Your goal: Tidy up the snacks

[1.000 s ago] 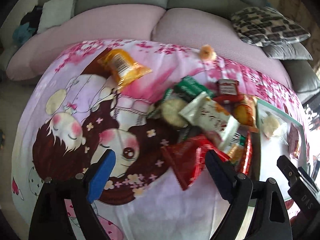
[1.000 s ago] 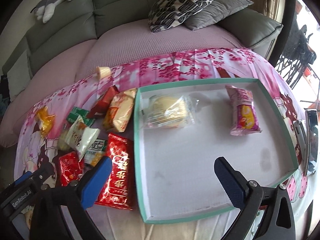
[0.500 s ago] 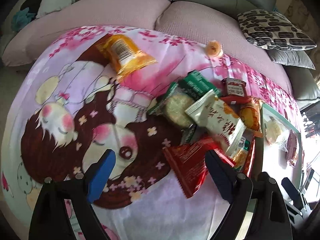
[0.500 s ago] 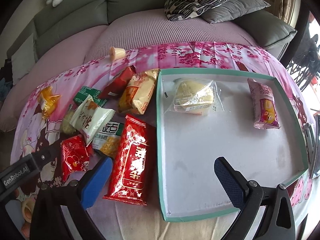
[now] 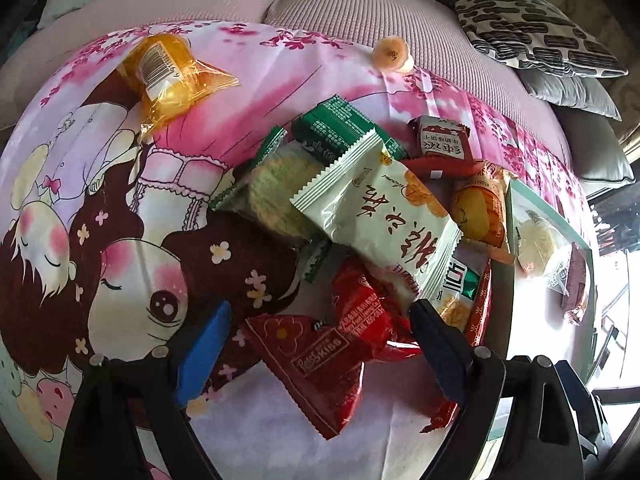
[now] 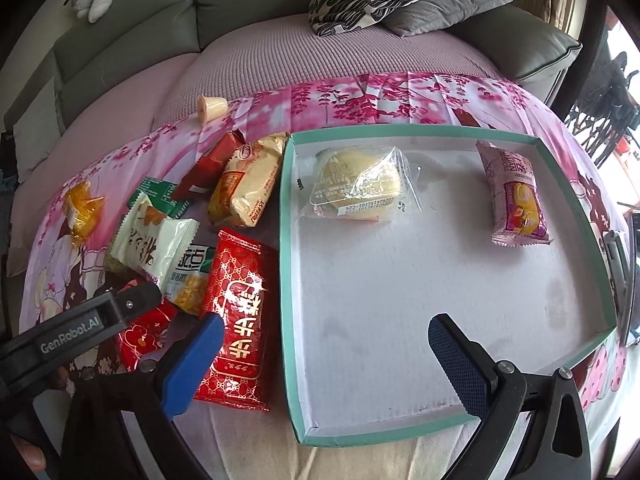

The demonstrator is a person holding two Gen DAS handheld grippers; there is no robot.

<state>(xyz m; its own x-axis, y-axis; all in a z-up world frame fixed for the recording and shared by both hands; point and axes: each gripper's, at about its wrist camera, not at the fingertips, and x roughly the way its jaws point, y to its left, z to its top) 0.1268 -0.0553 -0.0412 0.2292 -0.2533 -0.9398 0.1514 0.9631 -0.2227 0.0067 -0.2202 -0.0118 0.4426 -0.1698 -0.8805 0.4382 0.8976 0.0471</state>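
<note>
Left gripper (image 5: pixel 320 344) closing on red KISS packet (image 5: pixel 320 364)
Jaws spread, no contact yet; center on packet body, avoid neighbouring wrappers.

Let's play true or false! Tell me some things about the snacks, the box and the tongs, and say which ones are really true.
1. Two snacks lie inside the green-rimmed box. True: a clear-wrapped cake and a pink packet.
2. The big red packet is inside the box. False: it lies on the cloth beside the box.
3. The left tongs are squeezing the small red packet. False: their jaws stand open around it, and have just been closing.
4. The right tongs hold nothing. True.
5. The orange packet is buried in the pile. False: it lies apart.
</note>
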